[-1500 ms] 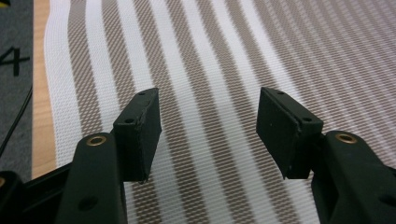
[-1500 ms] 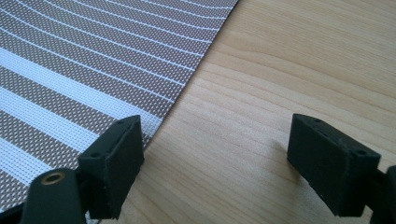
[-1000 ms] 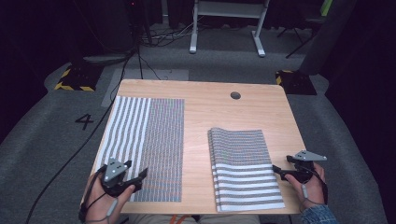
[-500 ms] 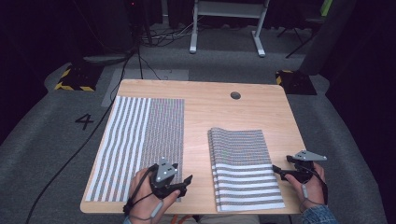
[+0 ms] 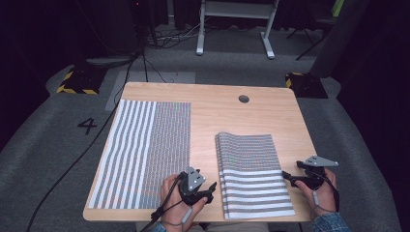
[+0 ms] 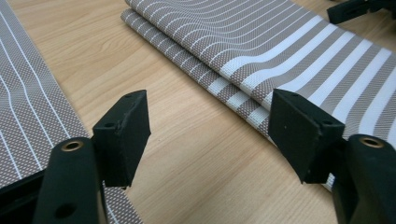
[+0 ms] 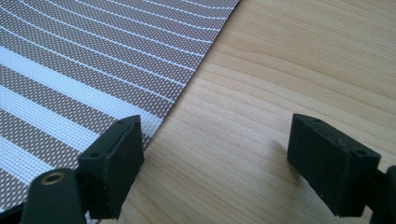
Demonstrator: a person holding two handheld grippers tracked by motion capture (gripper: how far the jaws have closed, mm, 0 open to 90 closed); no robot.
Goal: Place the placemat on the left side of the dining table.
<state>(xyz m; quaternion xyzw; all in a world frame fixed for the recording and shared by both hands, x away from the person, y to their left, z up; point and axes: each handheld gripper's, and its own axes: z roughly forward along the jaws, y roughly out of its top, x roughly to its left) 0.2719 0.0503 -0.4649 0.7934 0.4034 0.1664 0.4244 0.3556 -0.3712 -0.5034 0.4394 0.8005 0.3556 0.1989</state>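
Observation:
A folded striped cloth (image 5: 254,171) lies on the right half of the wooden table (image 5: 227,113). A second striped cloth (image 5: 142,150) lies spread flat on the left half. My left gripper (image 5: 209,190) hovers open over bare wood between the two cloths, near the front edge. In the left gripper view the folded cloth (image 6: 280,51) has its folded edge just ahead of the right jaw, and the flat cloth (image 6: 28,112) shows at left. My right gripper (image 5: 288,176) stands open at the folded cloth's right edge. That edge of the folded cloth (image 7: 88,70) lies by the left jaw.
A round cable hole (image 5: 243,98) sits near the table's far edge. Bare wood runs between the cloths and along the far right. Grey carpet, a black cable (image 5: 72,164) and a white frame's legs (image 5: 232,29) lie beyond the table.
My left gripper has moved right along the front edge, from the flat cloth's near corner to the bare wood by the folded cloth. The right gripper has stayed still.

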